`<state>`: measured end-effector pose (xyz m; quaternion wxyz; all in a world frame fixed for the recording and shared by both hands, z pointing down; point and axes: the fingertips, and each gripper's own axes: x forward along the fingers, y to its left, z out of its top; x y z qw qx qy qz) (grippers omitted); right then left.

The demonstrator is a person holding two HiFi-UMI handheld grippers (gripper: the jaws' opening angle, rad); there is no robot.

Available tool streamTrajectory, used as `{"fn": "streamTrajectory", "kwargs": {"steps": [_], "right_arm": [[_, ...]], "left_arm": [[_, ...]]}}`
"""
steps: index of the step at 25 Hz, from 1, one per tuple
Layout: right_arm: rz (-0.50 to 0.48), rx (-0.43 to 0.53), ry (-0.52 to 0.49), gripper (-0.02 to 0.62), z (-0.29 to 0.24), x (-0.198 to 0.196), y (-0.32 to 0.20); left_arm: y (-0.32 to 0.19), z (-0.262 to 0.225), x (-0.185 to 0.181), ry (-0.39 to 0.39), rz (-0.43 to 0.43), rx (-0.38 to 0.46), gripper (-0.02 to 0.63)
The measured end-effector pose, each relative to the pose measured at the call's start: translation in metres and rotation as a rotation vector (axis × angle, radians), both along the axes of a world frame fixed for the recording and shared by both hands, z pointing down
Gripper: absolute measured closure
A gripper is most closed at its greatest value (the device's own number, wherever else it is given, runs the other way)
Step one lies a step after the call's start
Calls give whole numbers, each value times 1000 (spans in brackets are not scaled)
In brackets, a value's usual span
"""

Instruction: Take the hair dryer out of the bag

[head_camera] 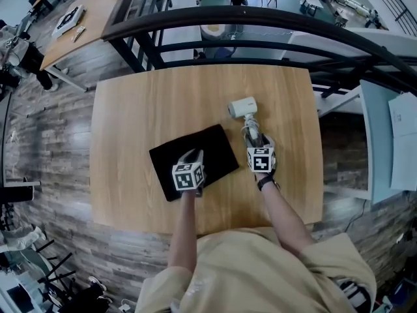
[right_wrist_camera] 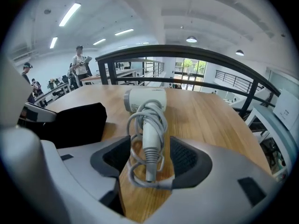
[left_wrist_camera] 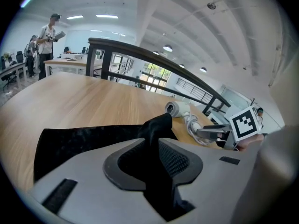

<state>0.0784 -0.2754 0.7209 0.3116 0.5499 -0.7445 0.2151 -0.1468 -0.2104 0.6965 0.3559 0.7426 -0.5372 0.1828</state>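
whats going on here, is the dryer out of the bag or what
A person holds a gripper in each hand over a wooden table. The left gripper has a fold of the black bag pinched between its jaws. The white hair dryer is already out of the bag and lies on the table beside it, its cord looped round the handle. The right gripper has its jaws wide apart on either side of that handle, not gripping it.

hair dryer (head_camera: 244, 107) on table (head_camera: 143, 103) | bag (head_camera: 218, 150) flat beside | L tongs (head_camera: 193, 156) on bag | R tongs (head_camera: 253, 137) at handle
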Motion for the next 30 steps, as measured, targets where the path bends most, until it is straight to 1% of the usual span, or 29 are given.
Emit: {"fn": "streamTrajectory", "kwargs": {"steps": [1,2,4,6,8,11,13,15,16,17,18,19,21,24,27,30], "right_arm": [[2,10,-3,365,-8,0,5],[7,26,-3,362,-16,1,10],[22,62,-22,362,-33,3,20],[32,88,-87,362,-50,0,34],[17,109,-165,362,-69,-13,48],[-67,179,-209,362,-109,-36,63],[-125,238,-221,362,-138,-47,76],[-169,298,-234,378,-167,-55,91],[-188,331,-236,405,-181,-57,98],[-210,366,-230,427,-194,-59,106],[-236,400,-215,440,-205,-62,114],[-263,432,-196,454,-215,-65,122],[-310,482,-173,490,-234,-72,140],[-339,533,-194,539,-257,-74,164],[-364,575,-207,566,-276,-72,182],[-411,609,-179,580,-287,-71,197]], "left_arm": [[3,-3,-1,8,-8,3,478],[6,-7,-2,17,-19,8,437],[12,-19,-5,27,-42,30,408],[22,-35,-5,31,-57,66,400],[34,-60,-8,31,-76,120,394],[51,-105,-14,15,-106,227,394],[63,-132,-14,-15,-110,295,396],[76,-156,-14,-60,-115,352,405],[82,-166,-13,-80,-116,377,413],[88,-176,-11,-98,-113,401,433],[94,-185,-8,-111,-108,424,478],[100,-195,-5,-122,-105,447,502],[113,-213,1,-149,-105,501,528],[131,-242,10,-202,-116,587,577],[145,-265,18,-224,-133,656,594],[157,-280,24,-226,-155,711,595]]}}
